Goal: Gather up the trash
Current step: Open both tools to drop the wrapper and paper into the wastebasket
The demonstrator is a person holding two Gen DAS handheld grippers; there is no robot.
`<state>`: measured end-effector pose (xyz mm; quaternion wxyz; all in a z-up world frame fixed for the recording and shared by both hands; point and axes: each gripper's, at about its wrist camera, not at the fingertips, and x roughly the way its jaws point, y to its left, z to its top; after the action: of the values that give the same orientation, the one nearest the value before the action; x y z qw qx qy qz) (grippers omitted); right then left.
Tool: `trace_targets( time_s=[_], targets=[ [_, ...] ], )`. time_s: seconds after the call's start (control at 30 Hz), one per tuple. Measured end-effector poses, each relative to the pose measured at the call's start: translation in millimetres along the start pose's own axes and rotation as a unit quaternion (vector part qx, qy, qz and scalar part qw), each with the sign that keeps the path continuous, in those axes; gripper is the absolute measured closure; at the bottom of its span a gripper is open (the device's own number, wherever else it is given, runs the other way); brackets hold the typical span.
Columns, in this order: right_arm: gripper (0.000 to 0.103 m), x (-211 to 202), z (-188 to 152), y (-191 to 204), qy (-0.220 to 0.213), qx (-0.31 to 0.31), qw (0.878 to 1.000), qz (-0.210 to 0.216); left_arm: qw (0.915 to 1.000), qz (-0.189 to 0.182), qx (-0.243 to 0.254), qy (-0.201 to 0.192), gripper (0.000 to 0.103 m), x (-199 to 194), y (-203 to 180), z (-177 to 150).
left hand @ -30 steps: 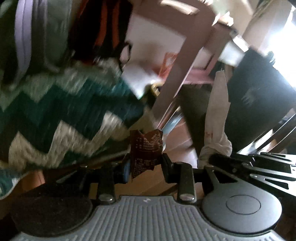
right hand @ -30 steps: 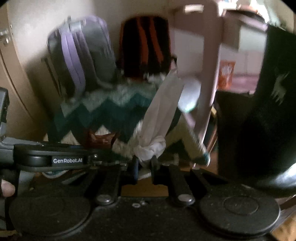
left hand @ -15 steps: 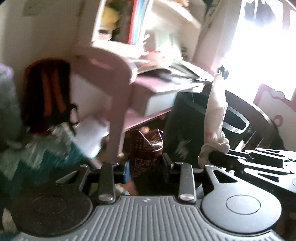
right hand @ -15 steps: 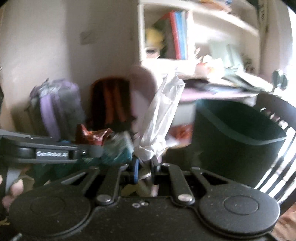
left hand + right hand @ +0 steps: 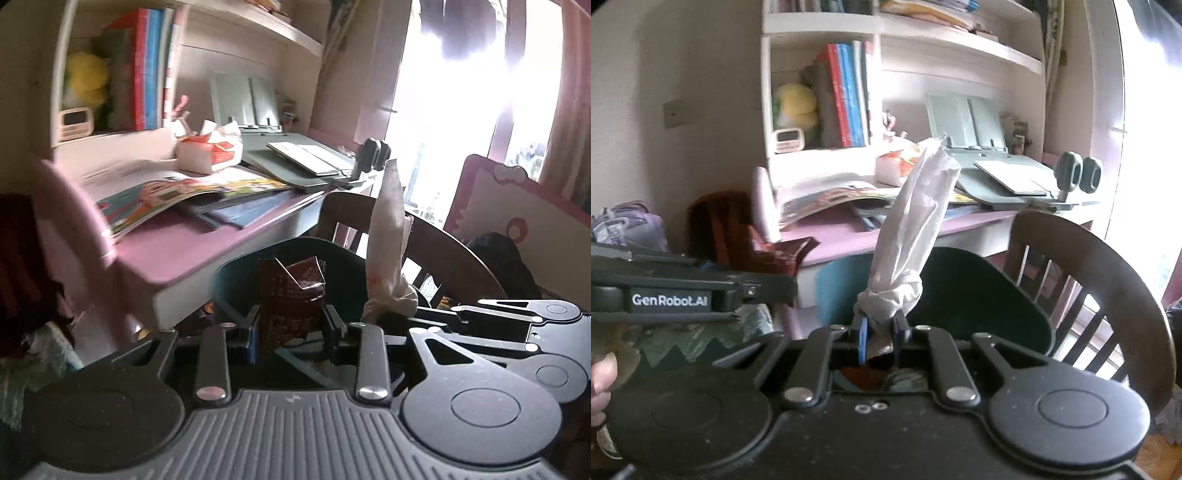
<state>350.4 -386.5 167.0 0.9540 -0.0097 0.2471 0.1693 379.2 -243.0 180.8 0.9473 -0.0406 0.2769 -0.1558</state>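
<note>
My left gripper (image 5: 290, 326) is shut on a crumpled brown wrapper (image 5: 291, 295) that stands up between its fingers. My right gripper (image 5: 881, 328) is shut on a twisted white tissue (image 5: 912, 229) that points upward. Both are held just in front of and above a dark teal trash bin (image 5: 236, 280), also in the right wrist view (image 5: 979, 291). The right gripper with the tissue (image 5: 388, 251) shows to the right in the left wrist view. The left gripper (image 5: 775, 286) with the wrapper (image 5: 775, 254) shows to the left in the right wrist view.
A pink desk (image 5: 173, 251) with open books (image 5: 166, 195), a tissue pack (image 5: 207, 147) and a grey book stand (image 5: 964, 122) stands behind the bin. A dark wooden chair (image 5: 1100, 266) is on the right. Backpacks (image 5: 716, 221) and a zigzag blanket (image 5: 698, 339) lie on the left.
Both grippers rose and swung from the blanket and backpacks toward the desk and bin. The wrapper and the tissue stayed held.
</note>
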Motion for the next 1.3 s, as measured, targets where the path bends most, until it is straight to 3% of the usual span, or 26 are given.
trace_targets(
  time_s=[0.23,0.53,0.77,0.87,0.9,0.93,1.3],
  targets=[
    [0.091,28,-3,-28,0.036,-0.008,0.999,-0.013,0.9978,-0.007,0.014,0.064,0.070,63,-15,8],
    [0.084,47,-15,-35,0.073,-0.012,0.997,-0.006,0.9925,-0.010,0.018,0.120,0.069,102,-21,-5],
    [0.074,44,-19,-40,0.080,0.002,0.997,-0.008,0.9925,0.000,0.023,0.120,0.067,100,-25,-8],
    [0.070,41,-22,-43,0.078,0.015,0.997,-0.012,0.9930,-0.003,0.016,0.117,0.052,95,-25,-7],
    [0.070,39,-22,-45,0.076,0.020,0.997,-0.011,0.9935,0.000,0.017,0.113,0.040,91,-26,-7],
    [0.069,37,-23,-45,0.074,0.025,0.997,-0.011,0.9940,0.003,0.018,0.108,0.038,88,-27,-7],
    [0.059,-4,-22,-35,0.049,0.040,0.998,-0.019,0.9965,0.000,0.020,0.081,0.038,39,-32,-7]
  ],
)
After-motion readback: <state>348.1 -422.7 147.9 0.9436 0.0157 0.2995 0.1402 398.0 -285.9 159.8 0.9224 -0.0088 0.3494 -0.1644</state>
